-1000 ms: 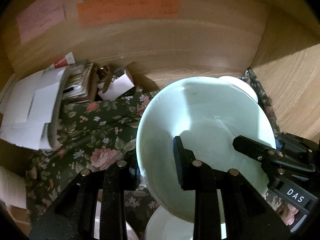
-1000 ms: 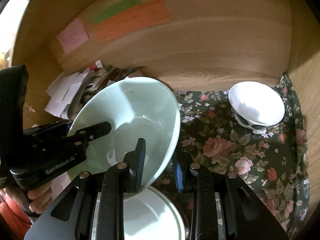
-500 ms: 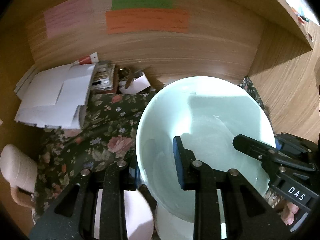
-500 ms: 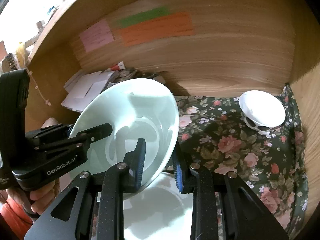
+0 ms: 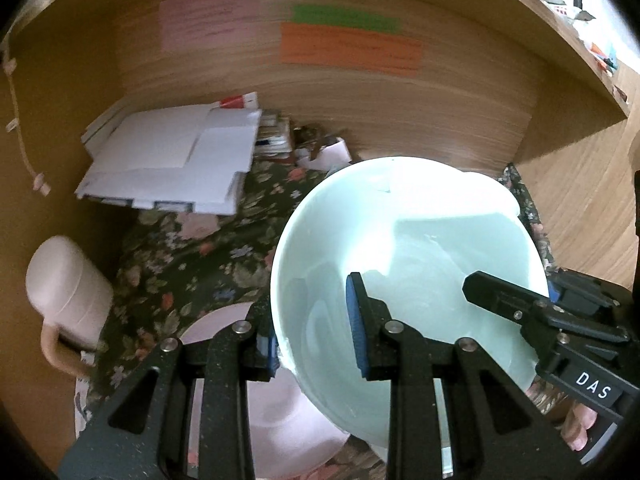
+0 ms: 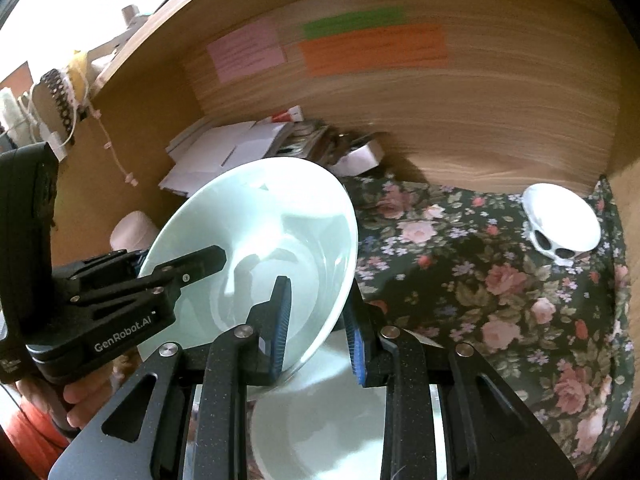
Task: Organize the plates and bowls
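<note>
Left tool (image 5: 314, 334) and right tool (image 6: 318, 320) each clamp opposite rims of one pale green bowl (image 6: 256, 248), held tilted above the floral cloth (image 6: 460, 264) of the tabletop. Directly beneath it lie a pale plate (image 6: 320, 420) and a pink plate (image 5: 276, 420). Around it: a pink mug (image 5: 66, 292) at left, a stack of papers (image 5: 172, 160) against the wooden back panel (image 6: 460, 120), and a small white bowl (image 6: 560, 220) well apart at the far right corner.
</note>
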The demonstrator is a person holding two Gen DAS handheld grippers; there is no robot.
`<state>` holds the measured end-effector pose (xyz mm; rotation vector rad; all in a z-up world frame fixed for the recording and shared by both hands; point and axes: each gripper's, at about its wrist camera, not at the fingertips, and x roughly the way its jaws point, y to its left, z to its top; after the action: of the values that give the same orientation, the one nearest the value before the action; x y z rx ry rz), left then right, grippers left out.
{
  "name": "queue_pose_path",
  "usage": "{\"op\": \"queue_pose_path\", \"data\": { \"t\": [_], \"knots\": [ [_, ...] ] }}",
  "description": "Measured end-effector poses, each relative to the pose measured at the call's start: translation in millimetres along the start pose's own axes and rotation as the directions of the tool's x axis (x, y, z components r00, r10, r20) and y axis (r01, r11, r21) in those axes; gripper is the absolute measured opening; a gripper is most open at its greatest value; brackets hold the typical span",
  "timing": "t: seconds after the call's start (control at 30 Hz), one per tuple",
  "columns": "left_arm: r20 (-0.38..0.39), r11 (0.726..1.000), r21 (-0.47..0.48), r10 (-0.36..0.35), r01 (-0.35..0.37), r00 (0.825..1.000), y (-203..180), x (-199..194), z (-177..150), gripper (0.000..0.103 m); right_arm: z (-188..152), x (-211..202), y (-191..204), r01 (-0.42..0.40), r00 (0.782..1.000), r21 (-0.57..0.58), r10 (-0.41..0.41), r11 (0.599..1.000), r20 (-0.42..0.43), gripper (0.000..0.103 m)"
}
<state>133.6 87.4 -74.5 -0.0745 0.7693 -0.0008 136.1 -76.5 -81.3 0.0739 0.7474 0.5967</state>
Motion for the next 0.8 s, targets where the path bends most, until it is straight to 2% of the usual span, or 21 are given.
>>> {"op": "queue_pose_path", "data": {
  "t": [0.5, 0.8],
  "knots": [
    [-0.02, 0.994, -0.086, 0.068, -0.069, 0.997, 45, -12, -26, 0.027, -12, 30, 41, -0.089, 0.994, -0.039, 0.086, 0.995, -0.068, 0.024],
    [-0.07, 0.988, -0.129, 0.08, -0.089, 0.994, 66, -5, -45, 0.027, -24, 52, 50, -0.117, 0.986, -0.035, 0.112, 0.993, -0.123, 0.024]
  ]
}}
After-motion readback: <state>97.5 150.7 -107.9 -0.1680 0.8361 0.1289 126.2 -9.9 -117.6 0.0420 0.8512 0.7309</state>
